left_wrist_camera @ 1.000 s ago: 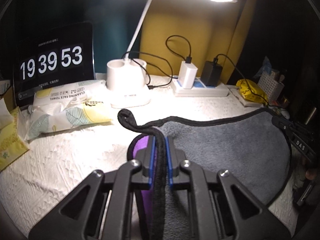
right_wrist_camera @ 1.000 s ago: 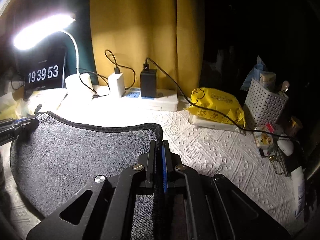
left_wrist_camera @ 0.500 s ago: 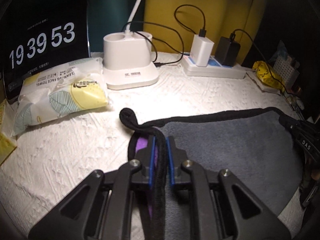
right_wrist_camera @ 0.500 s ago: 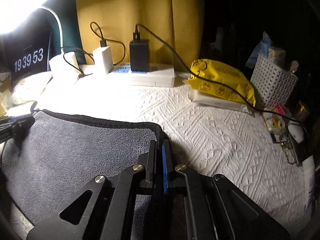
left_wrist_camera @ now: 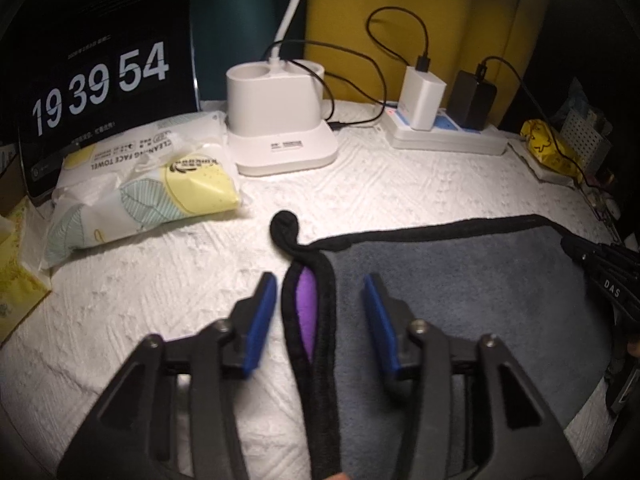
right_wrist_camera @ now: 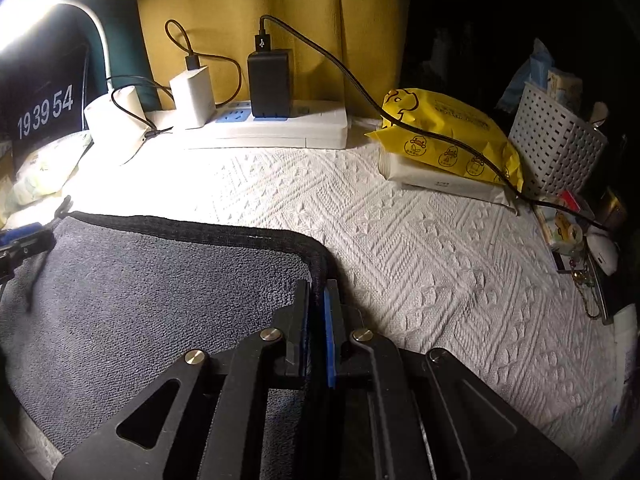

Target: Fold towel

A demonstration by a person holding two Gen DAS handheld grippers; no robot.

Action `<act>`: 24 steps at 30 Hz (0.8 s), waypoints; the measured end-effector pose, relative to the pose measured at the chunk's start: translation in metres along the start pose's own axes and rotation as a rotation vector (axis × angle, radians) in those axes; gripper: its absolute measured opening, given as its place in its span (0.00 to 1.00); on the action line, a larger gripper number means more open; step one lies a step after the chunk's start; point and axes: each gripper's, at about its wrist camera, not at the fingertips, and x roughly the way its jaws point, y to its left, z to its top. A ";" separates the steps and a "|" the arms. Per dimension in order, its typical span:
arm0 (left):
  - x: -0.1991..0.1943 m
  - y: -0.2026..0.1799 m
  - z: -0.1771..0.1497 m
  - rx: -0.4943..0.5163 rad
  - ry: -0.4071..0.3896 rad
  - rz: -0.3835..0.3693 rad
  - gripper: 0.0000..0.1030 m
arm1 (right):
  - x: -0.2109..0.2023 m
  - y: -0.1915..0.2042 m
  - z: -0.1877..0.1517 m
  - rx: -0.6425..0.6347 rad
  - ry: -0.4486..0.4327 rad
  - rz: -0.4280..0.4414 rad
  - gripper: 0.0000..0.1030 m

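Towel (left_wrist_camera: 460,288) lies folded over on the white quilted cover (left_wrist_camera: 400,184), grey pile up, black bound hem along the far edge, purple underside showing at the left hem. Hem loop curls just past that corner.

Left gripper (left_wrist_camera: 318,312): jaws spread wide, hem lying loose between the blue pads, touching neither. Right gripper (right_wrist_camera: 318,300): pressed together, pinching the towel's right corner at the hem.

Step looks like release after a fold. To do it well, I'd open the right one too and back both straight out and low, so the pads don't drag the hem and undo the layer alignment. Terry is soft and limp, the hem stiffer and ropey. Cover is embossed and grippy, so the towel should stay put.
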 end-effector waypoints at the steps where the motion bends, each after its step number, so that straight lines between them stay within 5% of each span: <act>1: -0.002 0.002 0.000 -0.006 -0.003 0.001 0.60 | 0.000 0.000 0.000 -0.001 0.000 -0.002 0.11; 5: -0.009 0.009 -0.001 -0.025 -0.011 0.011 0.62 | -0.002 0.000 0.001 0.009 -0.010 0.003 0.21; 7: -0.013 0.012 -0.002 -0.036 -0.016 0.013 0.62 | -0.005 0.000 0.001 0.016 -0.017 0.008 0.38; 9: -0.018 0.013 -0.004 -0.041 -0.022 0.011 0.62 | -0.009 0.001 0.001 0.018 -0.023 0.009 0.45; 24: -0.057 0.000 -0.019 -0.050 -0.048 -0.048 0.63 | -0.052 0.015 -0.001 0.002 -0.083 0.014 0.46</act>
